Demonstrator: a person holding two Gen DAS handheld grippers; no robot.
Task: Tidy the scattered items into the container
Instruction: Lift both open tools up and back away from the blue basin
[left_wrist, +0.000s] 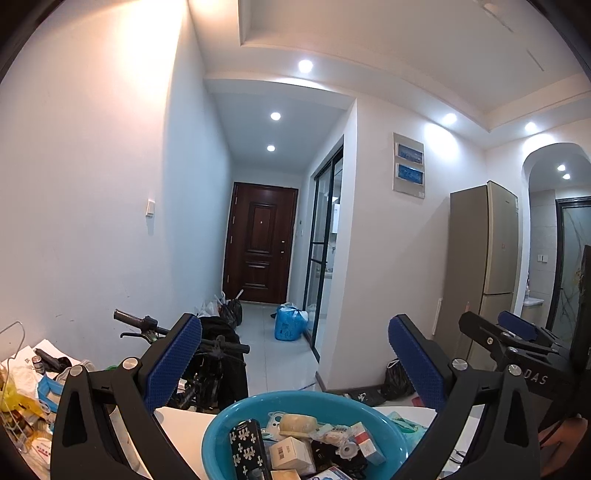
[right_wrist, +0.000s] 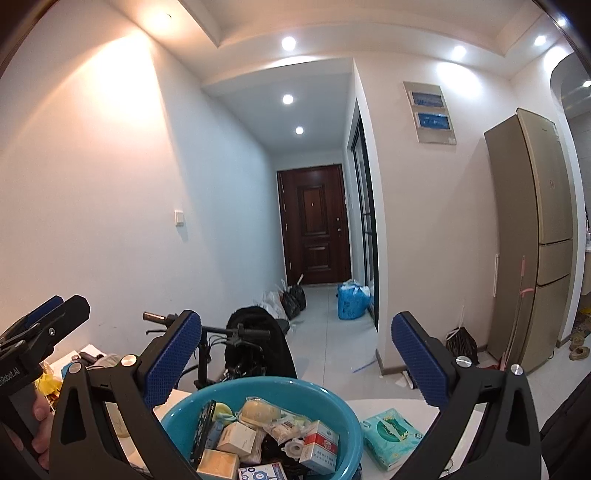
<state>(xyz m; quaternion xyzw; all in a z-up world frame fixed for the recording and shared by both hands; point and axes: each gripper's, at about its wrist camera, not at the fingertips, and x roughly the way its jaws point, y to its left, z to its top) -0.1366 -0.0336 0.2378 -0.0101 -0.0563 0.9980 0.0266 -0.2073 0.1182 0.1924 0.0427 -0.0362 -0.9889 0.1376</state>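
My left gripper (left_wrist: 295, 365) and right gripper (right_wrist: 295, 363) both stand fully open and hold nothing. The round teal plastic basin (right_wrist: 184, 410) on the white table (right_wrist: 373, 406) is already heaped with small boxes. A green tissue pack (right_wrist: 391, 437) lies just beside it, not yet inside.

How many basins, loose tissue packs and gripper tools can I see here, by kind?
Round teal plastic basin: 1
Soft green tissue pack beside it: 1
Black blue-padded grippers, left gripper and right gripper, open: 2
Total: 4
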